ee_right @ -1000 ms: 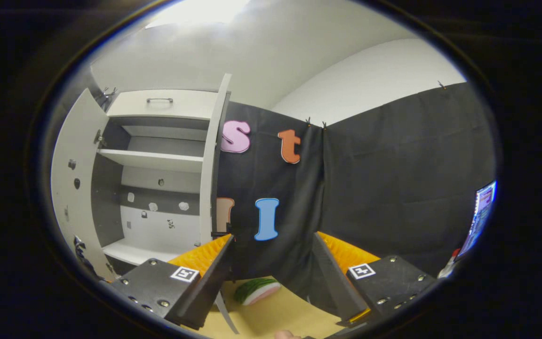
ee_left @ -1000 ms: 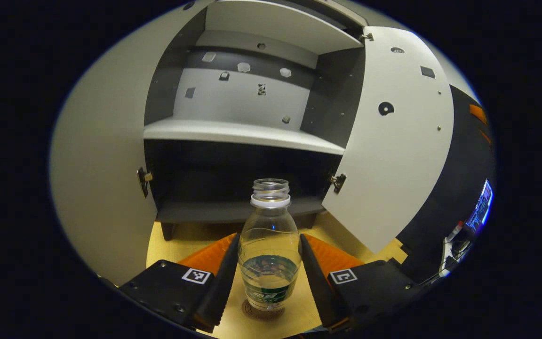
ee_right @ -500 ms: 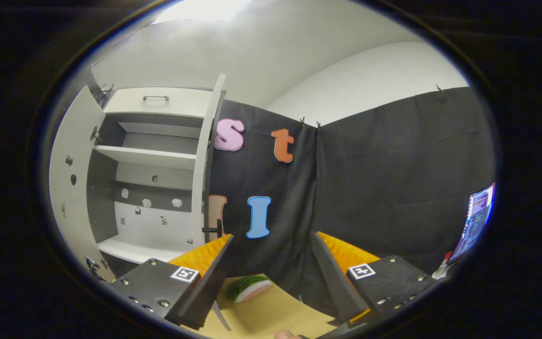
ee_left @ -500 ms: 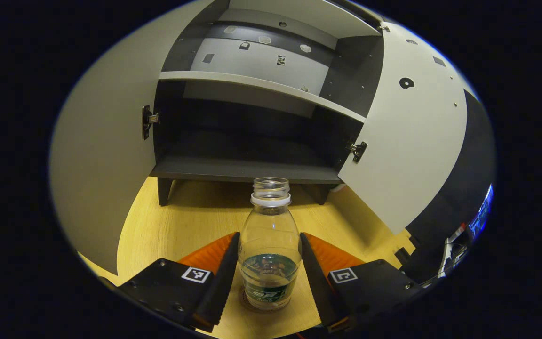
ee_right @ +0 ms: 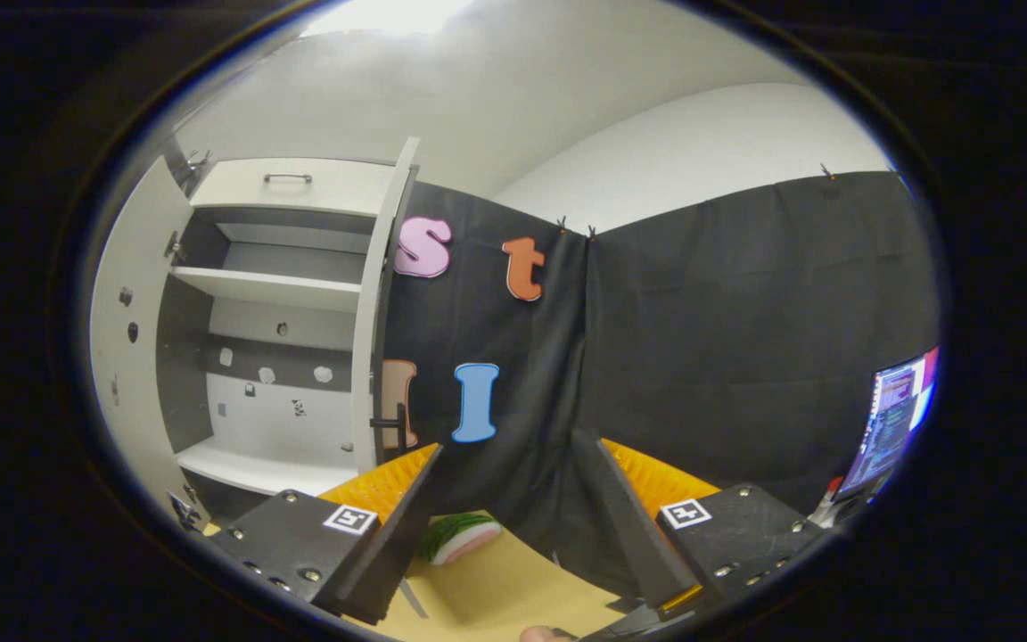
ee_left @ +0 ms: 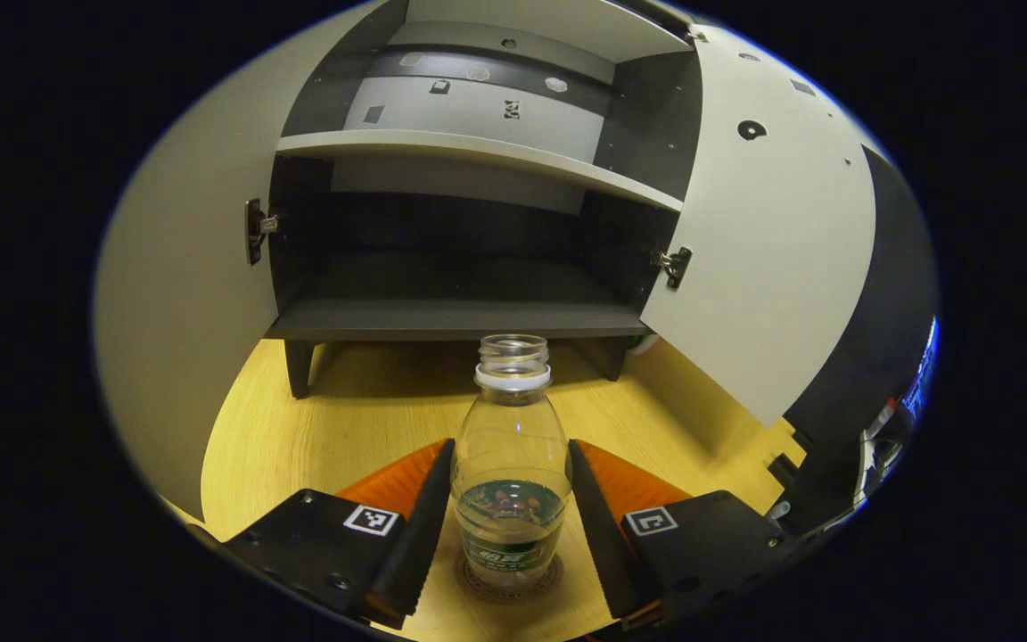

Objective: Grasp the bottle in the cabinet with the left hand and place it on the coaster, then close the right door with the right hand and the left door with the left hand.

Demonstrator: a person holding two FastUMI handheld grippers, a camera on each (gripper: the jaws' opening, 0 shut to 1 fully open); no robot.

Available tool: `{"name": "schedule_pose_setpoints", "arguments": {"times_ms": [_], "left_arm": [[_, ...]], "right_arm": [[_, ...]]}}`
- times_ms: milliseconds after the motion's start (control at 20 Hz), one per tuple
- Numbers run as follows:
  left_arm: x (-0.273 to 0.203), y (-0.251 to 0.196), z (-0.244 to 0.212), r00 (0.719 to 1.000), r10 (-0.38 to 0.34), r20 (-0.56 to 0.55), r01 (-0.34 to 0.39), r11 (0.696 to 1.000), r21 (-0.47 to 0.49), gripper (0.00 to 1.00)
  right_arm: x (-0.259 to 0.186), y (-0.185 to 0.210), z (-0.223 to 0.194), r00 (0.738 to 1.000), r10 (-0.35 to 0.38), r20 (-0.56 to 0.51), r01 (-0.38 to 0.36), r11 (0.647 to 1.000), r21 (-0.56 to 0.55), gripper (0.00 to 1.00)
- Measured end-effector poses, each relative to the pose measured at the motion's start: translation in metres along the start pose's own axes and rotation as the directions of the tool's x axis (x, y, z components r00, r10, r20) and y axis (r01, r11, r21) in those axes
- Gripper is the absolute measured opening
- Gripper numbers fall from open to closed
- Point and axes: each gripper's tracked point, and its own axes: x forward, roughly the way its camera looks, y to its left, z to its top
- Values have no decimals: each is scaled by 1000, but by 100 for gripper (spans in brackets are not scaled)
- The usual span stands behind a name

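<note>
Lower now than a second ago, the bottle (ee_left: 511,464) is coming down onto the coaster (ee_left: 511,578), with more of the yellow tabletop (ee_left: 362,419) opening up in front of the cabinet (ee_left: 469,178) as the camera dips. From the left gripper view, the left gripper (ee_left: 511,526) is pinching the clear, uncapped bottle low on its body, both jaws pressing against its sides at the level of the green label, and the bottle is standing upright between them. Its base is sitting right over the round patterned coaster, whose edge is peeking out beneath it; I cannot tell whether it is already touching. To finish this well, I would say the person should be keeping the bottle vertical, settling it squarely in the coaster's middle, and only then spreading the jaws evenly so neither side nudges the light, nearly empty bottle over, before drawing straight back. Both doors are hanging wide open, the left door (ee_left: 184,294) and the right door (ee_left: 772,259) flanking the dark lower shelf. Over in the right gripper view, the right gripper (ee_right: 500,535) is waiting with its jaws spread and holding nothing, pointed toward the black booth wall, with the right door's edge (ee_right: 380,303) standing just to its left and a green-and-pink toy slice (ee_right: 460,538) lying on the tabletop between its fingers. It looks well placed for pushing that door shut next.
</note>
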Motion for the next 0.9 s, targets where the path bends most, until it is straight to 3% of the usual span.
{"name": "schedule_pose_setpoints", "arguments": {"times_ms": [900], "left_arm": [[-32, -14, -16, 1000, -21, -13, 22, 997, 69, 78]], "right_arm": [[0, 7, -15, 999, 25, -33, -25, 1000, -12, 100]]}}
